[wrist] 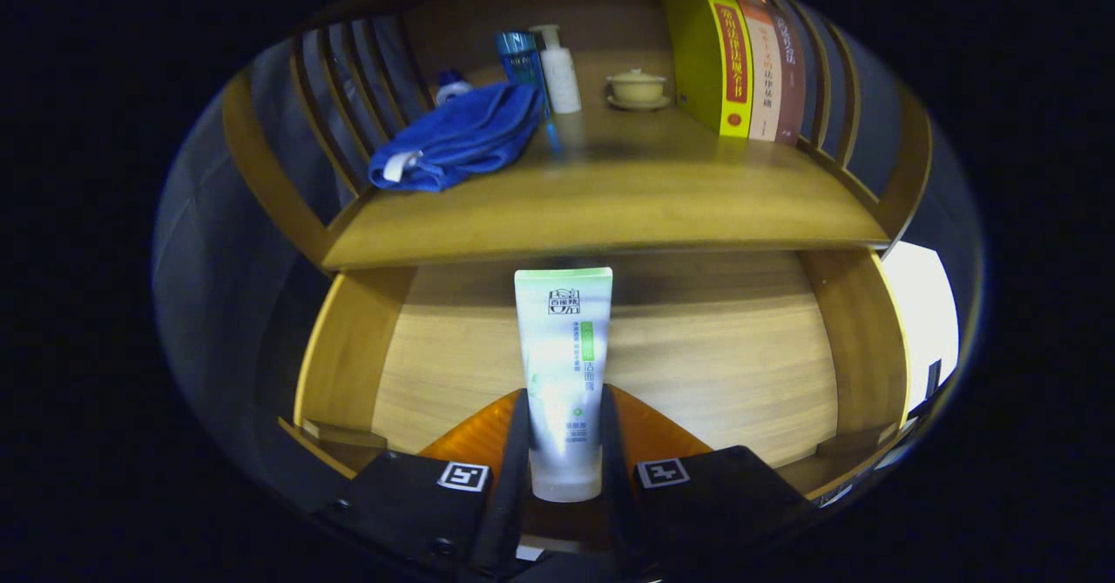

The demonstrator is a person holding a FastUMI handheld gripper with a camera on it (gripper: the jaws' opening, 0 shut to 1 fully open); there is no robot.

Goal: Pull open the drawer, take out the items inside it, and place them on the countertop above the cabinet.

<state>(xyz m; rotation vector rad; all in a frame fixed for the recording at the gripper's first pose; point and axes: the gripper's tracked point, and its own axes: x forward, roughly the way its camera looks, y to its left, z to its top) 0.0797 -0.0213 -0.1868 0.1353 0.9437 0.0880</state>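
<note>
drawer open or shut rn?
Open. The drawer has its wooden floor exposed below the countertop; the gripper is shut on the tube over it.

Gripper [564,444] clamped on white tube [564,374], both fingers pressing its sides, tube above open drawer [740,365]. On countertop [610,199] beyond tube: blue towel [457,138], pump bottle [557,69], lidded cup [638,86], books [740,60].

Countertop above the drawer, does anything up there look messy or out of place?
Only the blue towel: it lies crumpled, not folded, beside the bottles. The books and lidded cup stand neatly. The gripper holds the tube over the open drawer.
</note>
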